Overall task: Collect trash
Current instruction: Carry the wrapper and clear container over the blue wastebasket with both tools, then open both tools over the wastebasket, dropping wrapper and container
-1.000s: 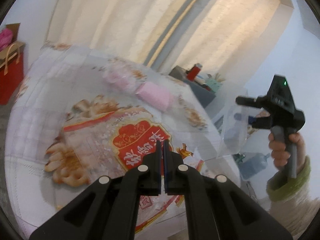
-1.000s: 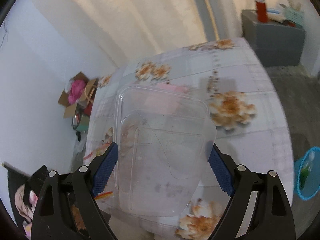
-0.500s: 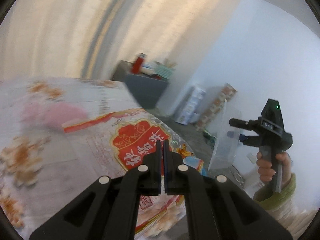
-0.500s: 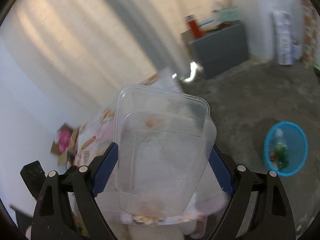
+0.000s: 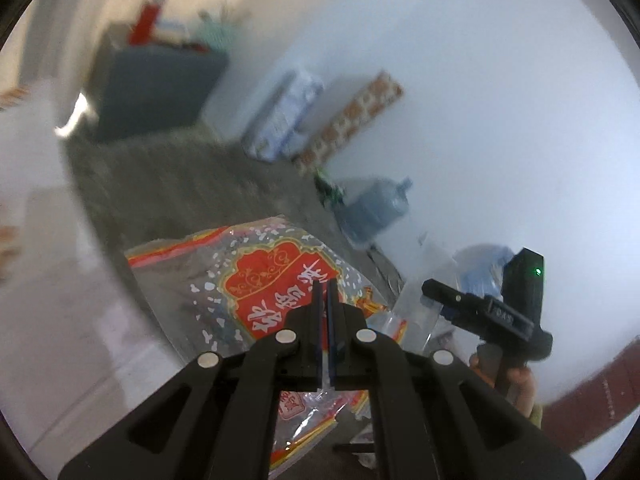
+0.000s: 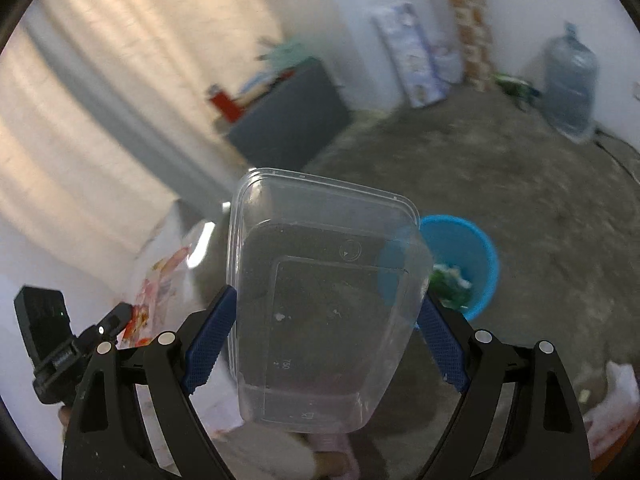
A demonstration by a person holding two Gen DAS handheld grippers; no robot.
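Observation:
My left gripper [image 5: 325,292] is shut on a clear snack bag [image 5: 248,280] with a red printed label, held in the air beside the table edge. My right gripper [image 6: 324,320] is shut on a clear plastic food container [image 6: 320,296], its blue pads [image 6: 208,340] pressing both sides. A blue bin [image 6: 468,264] with green trash inside stands on the floor just beyond the container, to its right. The right gripper [image 5: 480,312] with its container also shows at the right of the left wrist view. The left gripper [image 6: 72,344] shows at the lower left of the right wrist view.
The white flowered table [image 5: 44,280] lies to the left. A grey cabinet [image 6: 288,120] with a red item stands by the curtain. A large water jug [image 6: 568,84], boxes [image 6: 412,56] and a patterned board lean at the far wall. A white bag [image 6: 612,404] lies at lower right.
Both grippers have swung right, away from the table toward the floor. The blue bin is now closer and just behind the container. Both still hold their items.

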